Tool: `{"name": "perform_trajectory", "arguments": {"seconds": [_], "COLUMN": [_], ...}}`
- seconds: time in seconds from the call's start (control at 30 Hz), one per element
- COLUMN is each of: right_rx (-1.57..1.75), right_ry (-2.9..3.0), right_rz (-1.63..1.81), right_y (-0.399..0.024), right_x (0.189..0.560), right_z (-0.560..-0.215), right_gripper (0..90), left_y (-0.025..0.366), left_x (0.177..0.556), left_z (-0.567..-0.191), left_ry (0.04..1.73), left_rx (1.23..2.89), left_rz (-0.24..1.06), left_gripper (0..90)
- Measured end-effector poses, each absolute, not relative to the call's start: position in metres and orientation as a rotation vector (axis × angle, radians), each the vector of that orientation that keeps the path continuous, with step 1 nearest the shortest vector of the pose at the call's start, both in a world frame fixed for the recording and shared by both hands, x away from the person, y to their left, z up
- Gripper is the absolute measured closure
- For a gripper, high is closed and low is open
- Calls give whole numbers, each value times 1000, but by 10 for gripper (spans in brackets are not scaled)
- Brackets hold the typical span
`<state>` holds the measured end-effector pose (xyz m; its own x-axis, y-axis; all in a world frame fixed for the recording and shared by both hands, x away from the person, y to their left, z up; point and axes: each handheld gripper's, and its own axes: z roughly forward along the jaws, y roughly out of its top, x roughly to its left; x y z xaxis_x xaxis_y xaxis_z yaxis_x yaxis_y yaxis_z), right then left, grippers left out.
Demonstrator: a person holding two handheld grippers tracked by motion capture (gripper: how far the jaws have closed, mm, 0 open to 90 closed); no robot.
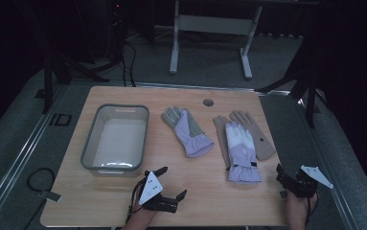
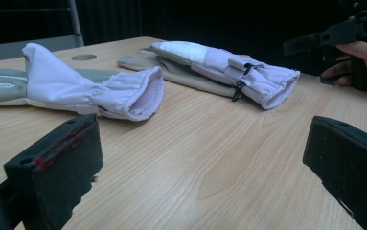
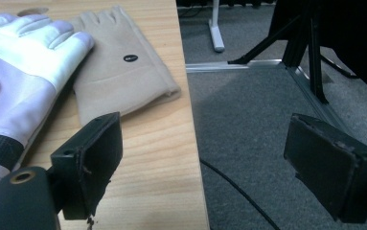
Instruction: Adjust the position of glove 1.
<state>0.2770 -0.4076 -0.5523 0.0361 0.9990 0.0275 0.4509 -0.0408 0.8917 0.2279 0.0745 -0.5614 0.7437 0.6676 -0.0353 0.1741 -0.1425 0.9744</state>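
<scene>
A lilac-and-white glove (image 1: pixel 241 152) is laid on top of a beige glove (image 1: pixel 258 135) at the right of the wooden table (image 1: pixel 190 201), with a second lilac glove (image 1: pixel 189 132) placed just left of them and a grey bin (image 1: pixel 116 140) further left. The left gripper (image 1: pixel 172 182) is held wide open with nothing in it near the front edge. The right gripper (image 1: pixel 280 178) is held wide open and empty at the table's right edge.
</scene>
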Motion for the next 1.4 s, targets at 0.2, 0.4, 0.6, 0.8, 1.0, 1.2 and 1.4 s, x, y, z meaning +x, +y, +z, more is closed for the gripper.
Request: {"name": "perform_trajectory", "arguments": {"seconds": [0.2, 0.4, 0.6, 0.8, 1.0, 1.2, 1.4], "right_rx": [1615, 1654, 1617, 1556, 1509, 1422, 1341], "right_ry": [1524, 1574, 1632, 1642, 1679, 1820, 1898], "right_rz": [926, 954, 1002, 1040, 1037, 1081, 1146], "right_y": [-412, -416, -413, -405, -393, -371, -347], "right_x": [277, 280, 288, 297, 311, 329, 342], "right_z": [-550, -536, -503, -467, -438, -421, -411], "right_gripper": [126, 125, 112, 134, 138, 133, 110], "left_y": [74, 74, 74, 73, 74, 74, 74], "left_x": [228, 228, 228, 227, 228, 228, 228], "left_z": [-561, -561, -561, -561, -561, -561, -561], "left_ry": [673, 670, 664, 661, 664, 663, 666], "left_rx": [1696, 1700, 1704, 1704, 1703, 1703, 1701], "left_rz": [492, 489, 491, 495, 486, 489, 484], "left_gripper": [0, 0, 0, 0, 0, 0, 0]}}
